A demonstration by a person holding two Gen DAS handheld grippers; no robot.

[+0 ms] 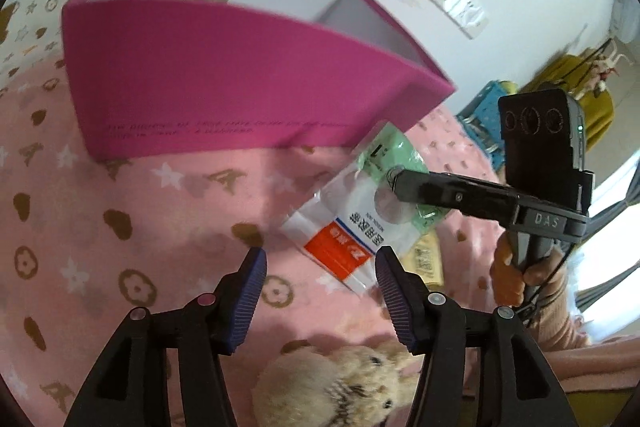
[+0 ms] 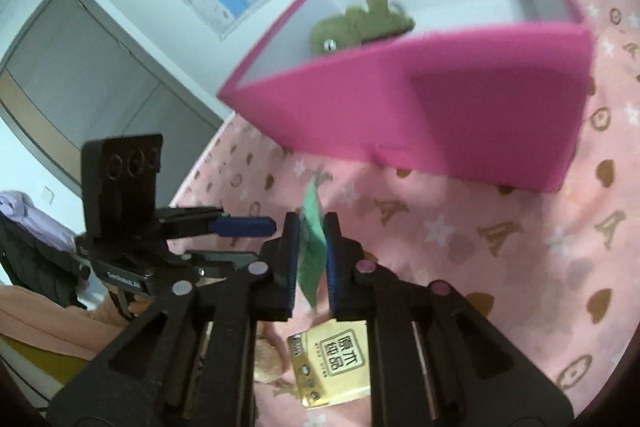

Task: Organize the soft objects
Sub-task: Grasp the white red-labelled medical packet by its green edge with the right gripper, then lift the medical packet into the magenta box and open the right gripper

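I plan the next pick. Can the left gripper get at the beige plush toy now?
Probably yes: the left gripper is open and holds nothing, and the beige plush toy lies uncovered just under its fingers on the pink blanket.

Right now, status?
Right gripper shut on packet, lifted. Left gripper open, empty. Green plush in pink box. Path clear.

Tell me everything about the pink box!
The pink box is a big open-topped carton, looks like cardboard, bright pink outside and white inside, with a line of small print low on its front. A white divider splits it into compartments. A green plush toy lies inside one. The box stands on the pink patterned blanket. Neither gripper touches it.
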